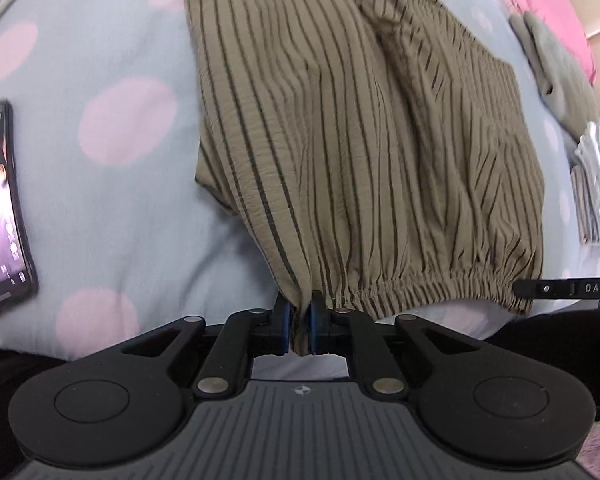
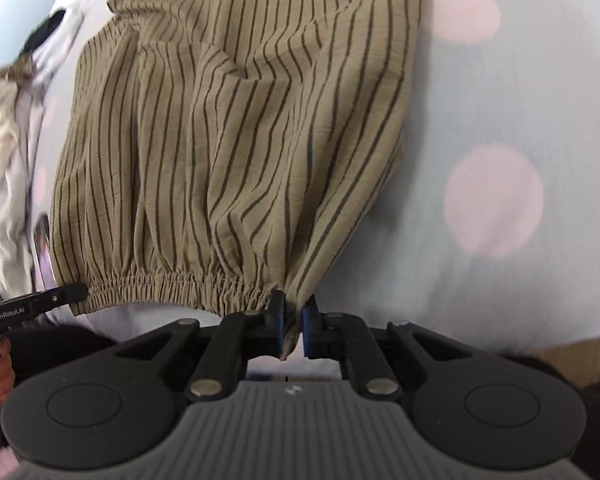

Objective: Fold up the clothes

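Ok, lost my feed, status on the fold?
Left hand-held gripper and right hand-held gripper both shut on striped garment's elastic hem, opposite ends. Garment draped on dotted bedsheet. Phone lies left, clear.

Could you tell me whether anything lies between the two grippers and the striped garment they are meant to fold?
Nothing visible does. The left gripper and the right gripper are each already clamped on opposite ends of the striped garment's elastic waistband. The phone lies on the dotted bedsheet, apart from the garment.
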{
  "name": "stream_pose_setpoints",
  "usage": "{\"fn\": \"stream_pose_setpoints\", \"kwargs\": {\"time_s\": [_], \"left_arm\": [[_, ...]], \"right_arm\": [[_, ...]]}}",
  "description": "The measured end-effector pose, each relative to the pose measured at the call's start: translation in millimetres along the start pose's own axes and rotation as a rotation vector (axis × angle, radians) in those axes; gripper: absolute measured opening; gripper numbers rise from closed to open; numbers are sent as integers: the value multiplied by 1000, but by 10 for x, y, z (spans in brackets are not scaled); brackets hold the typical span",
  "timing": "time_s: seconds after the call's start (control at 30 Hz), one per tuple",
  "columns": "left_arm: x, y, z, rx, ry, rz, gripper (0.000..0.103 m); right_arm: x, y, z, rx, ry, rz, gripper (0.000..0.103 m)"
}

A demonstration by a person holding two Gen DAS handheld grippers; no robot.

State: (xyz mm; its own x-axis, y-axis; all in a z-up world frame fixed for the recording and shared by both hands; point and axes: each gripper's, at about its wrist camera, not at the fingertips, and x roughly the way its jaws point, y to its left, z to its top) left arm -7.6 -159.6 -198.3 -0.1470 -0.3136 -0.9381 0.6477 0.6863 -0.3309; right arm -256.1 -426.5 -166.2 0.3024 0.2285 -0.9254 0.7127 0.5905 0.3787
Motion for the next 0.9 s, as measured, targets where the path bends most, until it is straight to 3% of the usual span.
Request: {"fn": "stream_pose_setpoints", "kwargs": {"time_s": [0.17,0.27,0.33,0.37,0.6,0.8,0.9], "left_arm": [[80,-32,1,29,-10,37,14],[68,-88,-13,62,-23,78,22],[41,-113,-39,83,-28,107,39],[34,-138,-42,97,-24,121,42],[-175,-197,-121,194,-61,184,43],[-365,-242,70,213,-68,140,43],[-533,-180,278,216,-120,144,43]], "right_arm": [[105,47,0,-31,-11,-34,10],[120,124,3,-94,-21,-89,24],[66,144,-43,-127,-39,-119,39],[42,148,-52,-133,-45,-127,39],[-211,129,-116,-176,-84,-153,49],[-440,190,-35,-221,-201,-178,56],[-576,144,124,-194,-271,-195,56]]}}
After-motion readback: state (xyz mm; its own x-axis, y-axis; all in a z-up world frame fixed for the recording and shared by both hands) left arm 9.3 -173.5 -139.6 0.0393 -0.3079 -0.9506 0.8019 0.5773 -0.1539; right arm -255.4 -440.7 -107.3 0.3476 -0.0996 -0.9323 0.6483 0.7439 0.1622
